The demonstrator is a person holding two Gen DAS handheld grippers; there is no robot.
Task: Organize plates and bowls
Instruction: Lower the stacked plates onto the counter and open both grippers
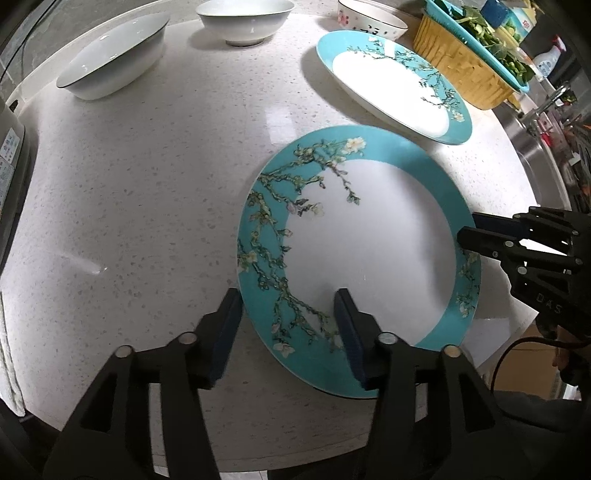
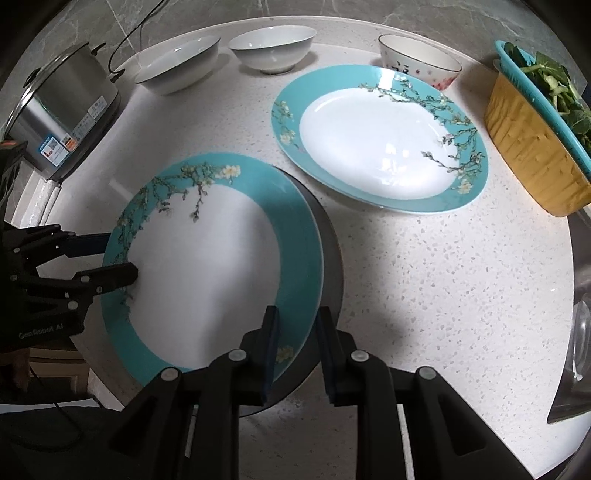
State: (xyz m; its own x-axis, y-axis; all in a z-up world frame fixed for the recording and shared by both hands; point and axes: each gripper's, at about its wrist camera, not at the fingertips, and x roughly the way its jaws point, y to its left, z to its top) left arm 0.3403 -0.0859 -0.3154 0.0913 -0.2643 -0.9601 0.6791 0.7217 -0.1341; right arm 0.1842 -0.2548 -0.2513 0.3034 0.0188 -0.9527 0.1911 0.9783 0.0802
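table (image 2: 424, 280): speckled white, and it carries everything here.
far plate (image 2: 380, 136): same teal blossom pattern, lying flat just beyond the near one; I'd guess that's the stacking spot.
near plate (image 1: 354, 258): lifted and tilted at the table's front edge, shadow under it.
bowls: two white ones (image 1: 110, 59) (image 1: 245, 18) and a patterned one (image 2: 421, 59) at the back, untouched.
left hand-held gripper (image 1: 288, 325): jaws look wide, straddling the rim; can't tell if it really bites.
right hand-held gripper (image 2: 295, 332): pinching the opposite rim.
tip: level it, carry low, set down centred, let go together.
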